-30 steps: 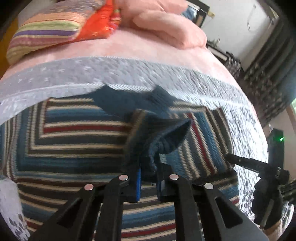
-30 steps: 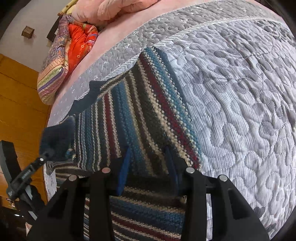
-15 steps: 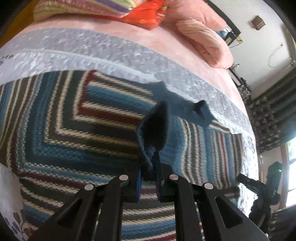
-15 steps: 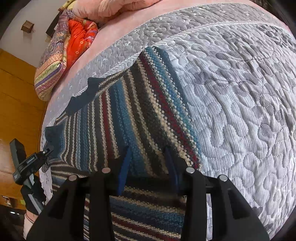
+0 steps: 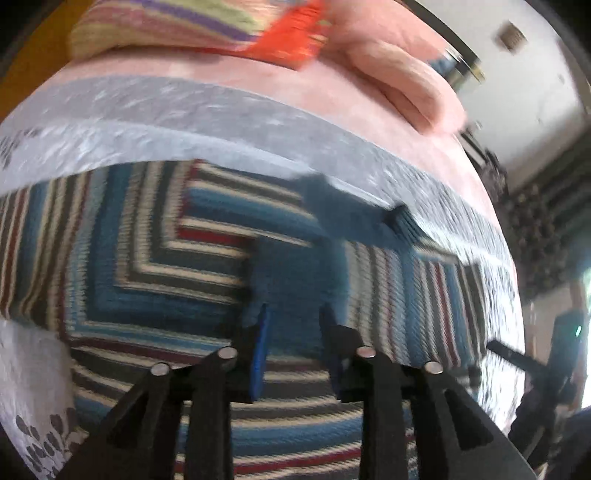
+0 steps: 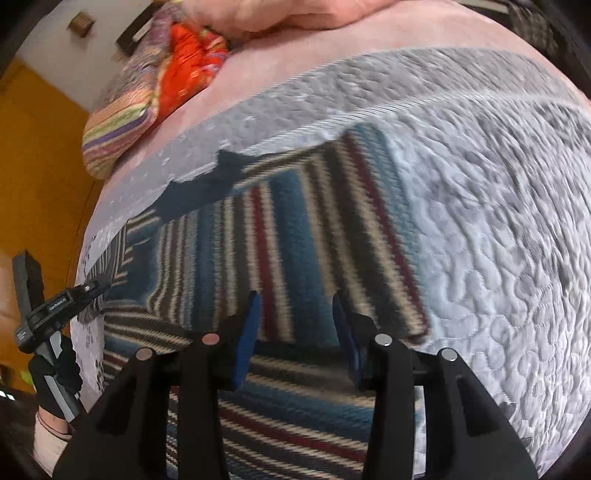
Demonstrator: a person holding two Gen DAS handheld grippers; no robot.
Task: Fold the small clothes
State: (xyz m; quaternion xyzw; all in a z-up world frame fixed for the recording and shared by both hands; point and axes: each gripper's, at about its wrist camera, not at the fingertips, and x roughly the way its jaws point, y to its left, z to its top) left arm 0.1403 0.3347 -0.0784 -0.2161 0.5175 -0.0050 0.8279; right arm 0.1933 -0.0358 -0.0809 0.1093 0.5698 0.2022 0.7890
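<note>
Hovering over the sweater [image 5: 155, 258], your left gripper [image 5: 293, 314] is spread, pinching nothing. Your right gripper [image 6: 295, 302] gapes too.

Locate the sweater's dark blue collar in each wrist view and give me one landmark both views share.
Left wrist view: the dark blue collar sits right of centre, at the striped sweater's far edge against the grey quilt.
Right wrist view: the collar sits upper left of centre, on the same far edge.
Shared landmark: the striped pillow behind, at the top of each view.
</note>
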